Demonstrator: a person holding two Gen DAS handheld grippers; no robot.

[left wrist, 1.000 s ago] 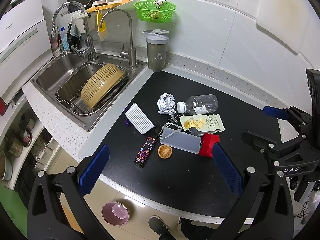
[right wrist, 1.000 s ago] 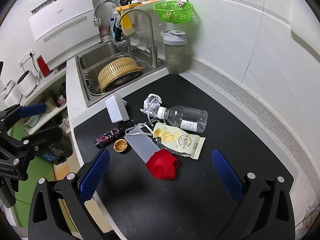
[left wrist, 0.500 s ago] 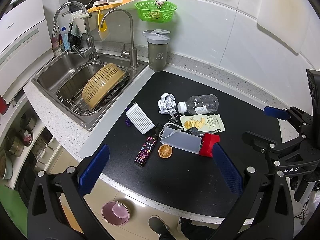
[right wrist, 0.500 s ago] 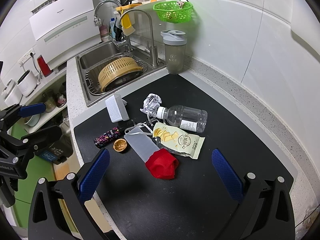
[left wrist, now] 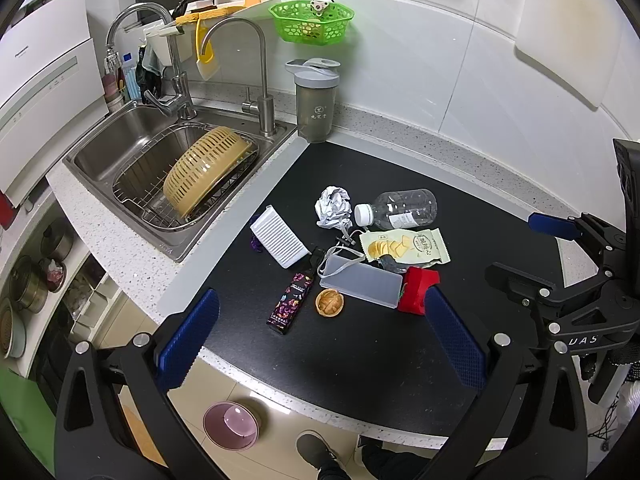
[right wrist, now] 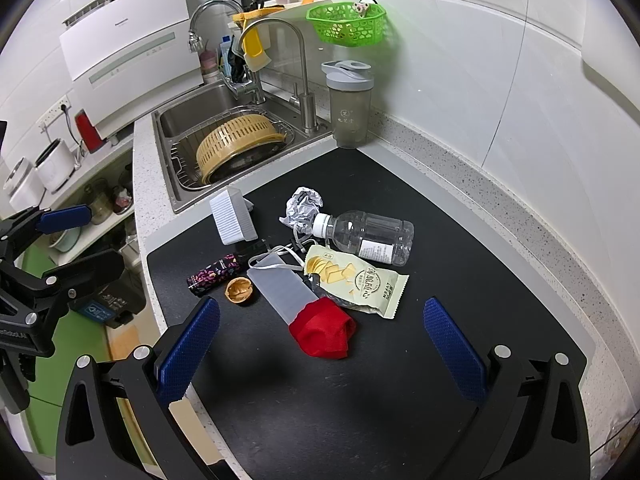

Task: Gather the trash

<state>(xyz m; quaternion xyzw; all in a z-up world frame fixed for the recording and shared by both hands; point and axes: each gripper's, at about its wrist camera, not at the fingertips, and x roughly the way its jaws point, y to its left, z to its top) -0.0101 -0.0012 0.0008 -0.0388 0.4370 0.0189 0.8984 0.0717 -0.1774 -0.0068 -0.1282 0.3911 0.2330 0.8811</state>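
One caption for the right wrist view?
Open right hand-held gripper above black counter mat with clear plastic bottle and crumpled white paper.

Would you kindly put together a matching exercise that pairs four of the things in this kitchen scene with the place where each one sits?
Things:
1. yellow colander
2. green basket
3. grey shaker cup
4. walnut shell half

Places:
A. on the black mat, between the dark patterned wrapper and the translucent case
B. upright on the counter beside the smaller tap
C. tilted in the wire rack in the sink
D. up on the white wall above the counter

Pairs: 1-C, 2-D, 3-B, 4-A
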